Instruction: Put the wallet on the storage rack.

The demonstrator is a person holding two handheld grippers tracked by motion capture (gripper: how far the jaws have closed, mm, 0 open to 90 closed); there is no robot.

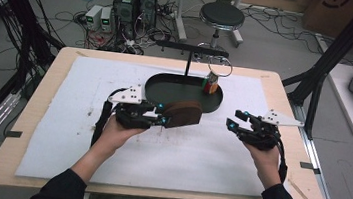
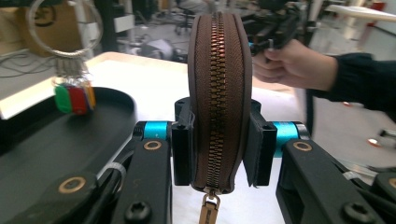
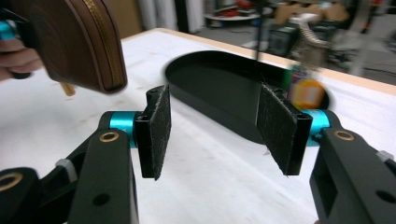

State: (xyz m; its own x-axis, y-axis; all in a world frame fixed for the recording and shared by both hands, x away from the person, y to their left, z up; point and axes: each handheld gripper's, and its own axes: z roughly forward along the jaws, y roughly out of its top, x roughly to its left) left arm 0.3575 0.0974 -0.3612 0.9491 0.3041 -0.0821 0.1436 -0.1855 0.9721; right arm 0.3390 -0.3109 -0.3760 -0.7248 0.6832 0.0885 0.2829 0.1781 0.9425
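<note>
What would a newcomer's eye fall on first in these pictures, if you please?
First, the brown zipped pouch clamped edge-on in the left gripper, held above the white mat near the black tray. Next, the right gripper, open and holding nothing, on the mat's right side. Then the key ring with coloured tags, hanging over the tray's far end.

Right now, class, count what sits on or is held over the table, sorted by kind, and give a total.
Hand-held gripper: 2, the left one and the right one
Brown zip pouch: 1
Black tray: 1
Key ring with coloured tags: 1
Total: 5
</note>
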